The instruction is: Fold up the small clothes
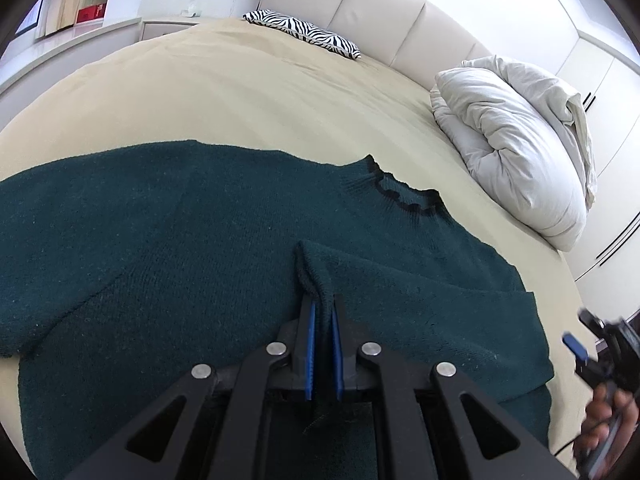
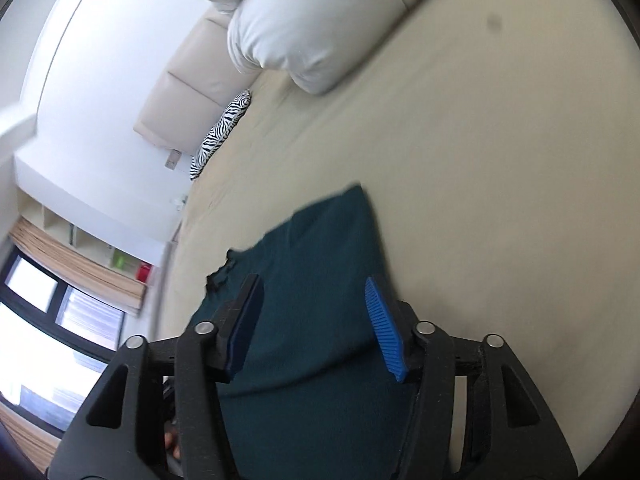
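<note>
Across the near half of the bed (image 1: 240,92) lies the dark green sweater (image 1: 160,220), collar toward the white pillow (image 1: 516,152). Bare beige sheet stretches beyond its far edge to the zebra cushion (image 1: 304,34). Left gripper (image 1: 323,312) is pinched tight on a raised fold of the sweater. Right gripper (image 2: 314,308) stands half open above the sweater, gripping nothing.

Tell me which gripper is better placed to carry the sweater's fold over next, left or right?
Probably left. The left gripper has its jaws shut on a sweater edge, while the right gripper hangs open above it, gripping nothing.
</note>
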